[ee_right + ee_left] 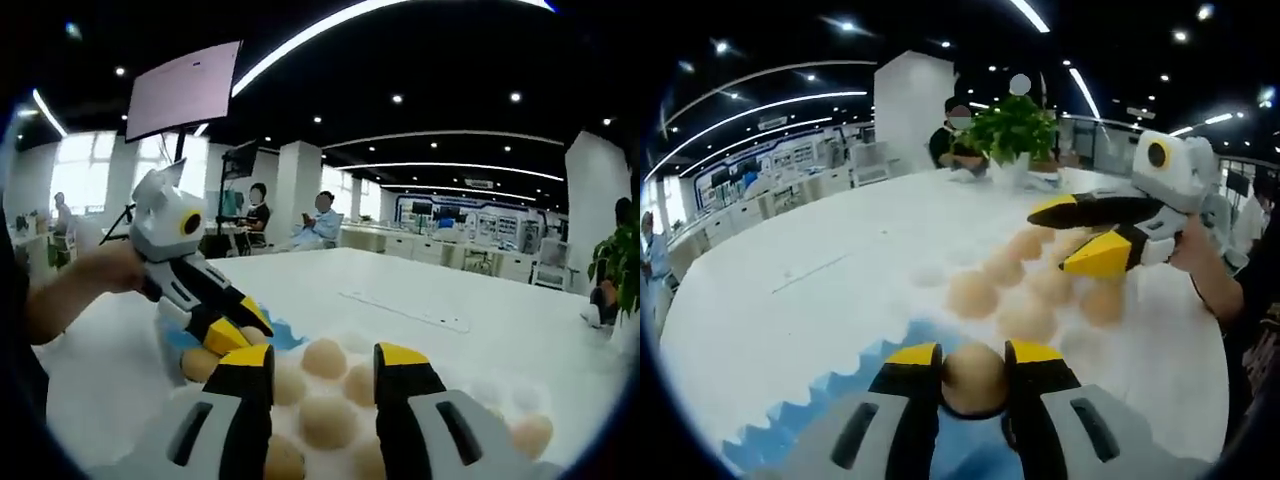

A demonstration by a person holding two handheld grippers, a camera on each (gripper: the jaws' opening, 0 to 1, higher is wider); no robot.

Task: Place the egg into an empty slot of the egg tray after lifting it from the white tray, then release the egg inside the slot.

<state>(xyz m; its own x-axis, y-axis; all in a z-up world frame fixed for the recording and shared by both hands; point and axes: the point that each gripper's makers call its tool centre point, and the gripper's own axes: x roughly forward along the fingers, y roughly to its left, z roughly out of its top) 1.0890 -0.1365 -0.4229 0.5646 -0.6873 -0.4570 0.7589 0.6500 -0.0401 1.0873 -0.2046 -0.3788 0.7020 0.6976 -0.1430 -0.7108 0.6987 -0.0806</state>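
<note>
My left gripper (974, 356) is shut on a tan egg (973, 378), held just above the blue egg tray (830, 400) with its zigzag edge. Beyond it, several more eggs (972, 294) sit in the white tray (930, 276). My right gripper (1068, 234) comes in from the right, held by a hand, and hovers open over those eggs. In the right gripper view, my right gripper (322, 362) stands open above the eggs (326, 357) with nothing between its fingers. The left gripper (243, 328) is at the left, over the blue egg tray (285, 337).
Everything rests on a large white table (790, 270). A potted plant (1012, 130) stands at its far side, where people are seated. A thin strip (405, 309) lies on the table past the trays. Desks and pillars fill the room behind.
</note>
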